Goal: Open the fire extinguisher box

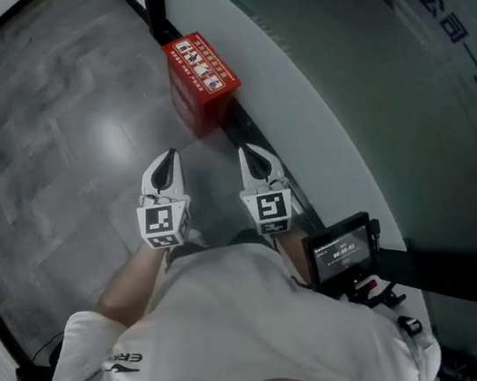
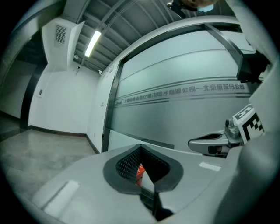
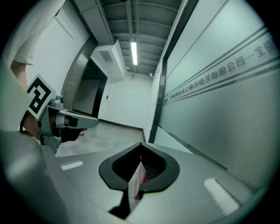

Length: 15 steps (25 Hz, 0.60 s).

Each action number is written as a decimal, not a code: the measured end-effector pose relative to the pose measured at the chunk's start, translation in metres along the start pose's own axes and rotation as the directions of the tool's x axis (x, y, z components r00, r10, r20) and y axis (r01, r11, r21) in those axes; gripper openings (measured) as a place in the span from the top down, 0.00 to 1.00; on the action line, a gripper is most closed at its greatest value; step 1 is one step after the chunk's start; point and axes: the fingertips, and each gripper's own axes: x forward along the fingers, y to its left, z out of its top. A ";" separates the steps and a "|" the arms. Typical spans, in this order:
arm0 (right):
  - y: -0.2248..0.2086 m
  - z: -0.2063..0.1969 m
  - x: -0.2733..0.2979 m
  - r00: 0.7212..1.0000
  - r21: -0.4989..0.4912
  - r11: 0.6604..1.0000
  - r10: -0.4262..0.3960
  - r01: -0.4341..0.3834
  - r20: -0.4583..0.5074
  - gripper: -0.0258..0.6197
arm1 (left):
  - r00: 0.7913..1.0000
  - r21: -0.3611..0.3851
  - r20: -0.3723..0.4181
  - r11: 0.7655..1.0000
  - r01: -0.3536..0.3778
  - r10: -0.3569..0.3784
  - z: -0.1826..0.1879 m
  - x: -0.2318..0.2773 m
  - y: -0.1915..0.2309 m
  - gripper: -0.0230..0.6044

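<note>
The red fire extinguisher box (image 1: pixel 202 75) stands on the grey floor against the frosted glass wall, its lid down and a printed label on top. Both grippers hang side by side in the air short of it, pointing toward it. My left gripper (image 1: pixel 168 157) has its jaws together with nothing between them, and my right gripper (image 1: pixel 249 151) is shut and empty too. In the left gripper view the closed jaws (image 2: pixel 140 148) leave only a sliver of the red box (image 2: pixel 139 171) showing beyond them. The right gripper view shows the same, the jaws (image 3: pixel 141 144) closed, with a strip of the box (image 3: pixel 141 177) below.
A frosted glass wall (image 1: pixel 398 72) with printed characters runs along the right, with a black post (image 1: pixel 157 6) behind the box. A small screen device (image 1: pixel 343 249) is mounted at the person's chest. Grey floor (image 1: pixel 54 142) spreads to the left.
</note>
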 end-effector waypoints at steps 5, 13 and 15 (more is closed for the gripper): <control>-0.030 -0.003 0.057 0.999 -0.016 0.999 0.034 -0.034 -0.004 0.94 | 0.999 -0.008 -0.020 1.000 -0.030 0.030 -0.006 0.054 0.013 0.96; -0.093 -0.024 0.152 0.980 -0.030 0.979 0.199 -0.199 -0.022 0.94 | 0.975 -0.015 -0.063 0.976 -0.216 0.215 -0.021 0.146 0.024 0.96; -0.110 -0.035 0.176 0.966 -0.042 0.965 0.258 -0.259 -0.032 0.94 | 0.959 -0.014 -0.076 0.962 -0.274 0.272 -0.028 0.169 0.022 0.96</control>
